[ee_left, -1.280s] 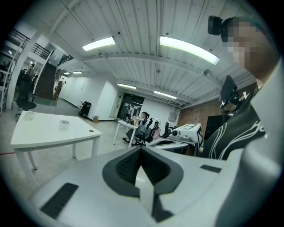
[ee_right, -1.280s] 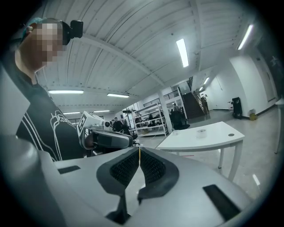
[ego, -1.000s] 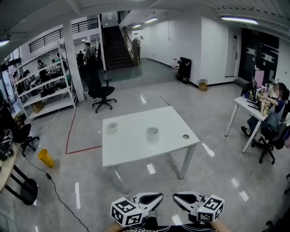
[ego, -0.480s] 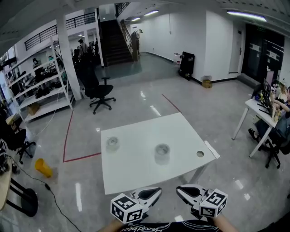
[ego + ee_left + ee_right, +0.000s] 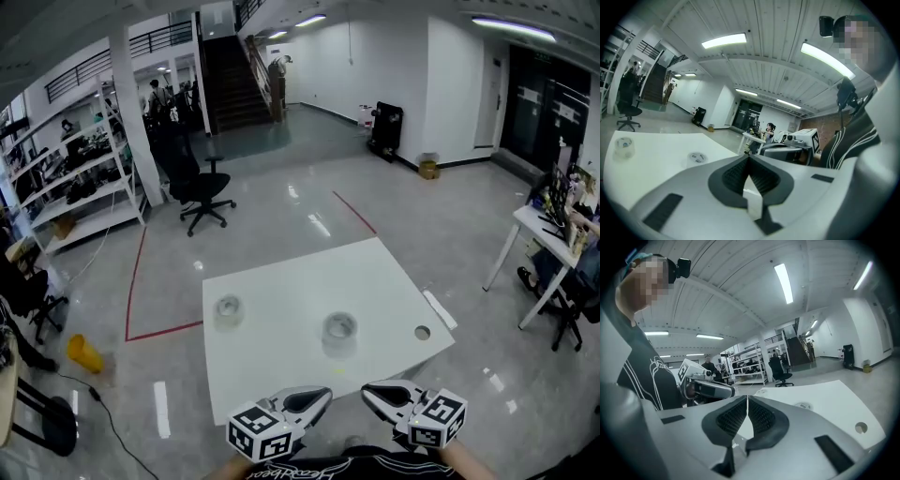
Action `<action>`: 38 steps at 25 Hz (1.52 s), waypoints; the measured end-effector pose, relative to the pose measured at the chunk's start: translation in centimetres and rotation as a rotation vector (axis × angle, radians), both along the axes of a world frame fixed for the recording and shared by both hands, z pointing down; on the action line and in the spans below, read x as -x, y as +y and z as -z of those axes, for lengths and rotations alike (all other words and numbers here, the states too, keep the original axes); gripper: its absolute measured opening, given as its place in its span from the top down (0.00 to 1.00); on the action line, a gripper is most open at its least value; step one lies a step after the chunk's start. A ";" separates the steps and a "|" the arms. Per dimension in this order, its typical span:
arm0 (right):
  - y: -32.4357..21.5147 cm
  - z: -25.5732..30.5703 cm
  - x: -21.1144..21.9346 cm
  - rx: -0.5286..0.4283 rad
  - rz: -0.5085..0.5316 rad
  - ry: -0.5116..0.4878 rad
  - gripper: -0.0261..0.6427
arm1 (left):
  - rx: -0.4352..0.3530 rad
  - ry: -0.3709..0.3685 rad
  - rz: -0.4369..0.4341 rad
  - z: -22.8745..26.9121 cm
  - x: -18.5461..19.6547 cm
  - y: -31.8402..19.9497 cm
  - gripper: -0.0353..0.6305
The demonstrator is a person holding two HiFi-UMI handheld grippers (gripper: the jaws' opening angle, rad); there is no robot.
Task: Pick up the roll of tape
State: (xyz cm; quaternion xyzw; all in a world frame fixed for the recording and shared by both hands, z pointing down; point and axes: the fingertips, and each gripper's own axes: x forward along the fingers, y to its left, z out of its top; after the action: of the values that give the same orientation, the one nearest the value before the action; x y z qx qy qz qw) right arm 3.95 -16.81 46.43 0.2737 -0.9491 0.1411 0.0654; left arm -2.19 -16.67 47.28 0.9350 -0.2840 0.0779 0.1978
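Two clear rolls of tape stand on the white table (image 5: 281, 375): one at its left (image 5: 228, 307), one near its middle (image 5: 339, 329). The left gripper view shows them as the left roll (image 5: 623, 145) and the middle roll (image 5: 697, 158). The middle roll (image 5: 803, 405) also shows in the right gripper view. My left gripper (image 5: 323, 395) and right gripper (image 5: 367, 393) hover side by side at the table's near edge, short of both rolls. Each has its jaws shut with nothing between them, the tips meeting in the left gripper (image 5: 749, 159) and the right gripper (image 5: 747, 399).
The table has a round cable hole (image 5: 422, 332) near its right edge. A black office chair (image 5: 202, 187) and metal shelves (image 5: 75, 178) stand beyond it on the left. A yellow object (image 5: 82, 353) lies on the floor. A desk (image 5: 539, 230) stands at the right.
The view has closed in on the table, which now looms larger and nearer. Both grippers have come forward together from open floor to the table's near edge, still shut.
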 end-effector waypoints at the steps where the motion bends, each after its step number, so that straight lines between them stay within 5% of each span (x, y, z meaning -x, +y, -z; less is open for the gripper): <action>1: -0.4 -0.2 0.2 0.003 0.006 0.001 0.94 | 0.007 0.000 0.003 -0.2 0.1 -0.4 0.94; 23: -7.2 -5.0 1.0 0.120 0.162 0.106 0.94 | 0.130 -0.006 0.114 -2.7 0.9 -6.1 0.94; 28: -8.7 -8.0 2.4 0.085 0.231 0.247 0.93 | 0.162 -0.010 0.164 -3.7 2.3 -6.2 0.94; 31: -9.7 -10.6 3.6 0.043 0.306 0.383 0.80 | 0.173 -0.013 0.196 -3.9 3.3 -6.6 0.94; 38: -11.7 -15.7 5.0 -0.055 0.395 0.677 0.79 | 0.185 -0.004 0.250 -4.0 5.2 -6.6 0.94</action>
State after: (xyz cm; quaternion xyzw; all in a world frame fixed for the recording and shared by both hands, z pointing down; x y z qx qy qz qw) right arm -1.04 -28.51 62.14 0.1185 -0.9117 0.0022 0.3934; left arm -7.39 -23.29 51.31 0.8699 -0.3903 0.0805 0.2905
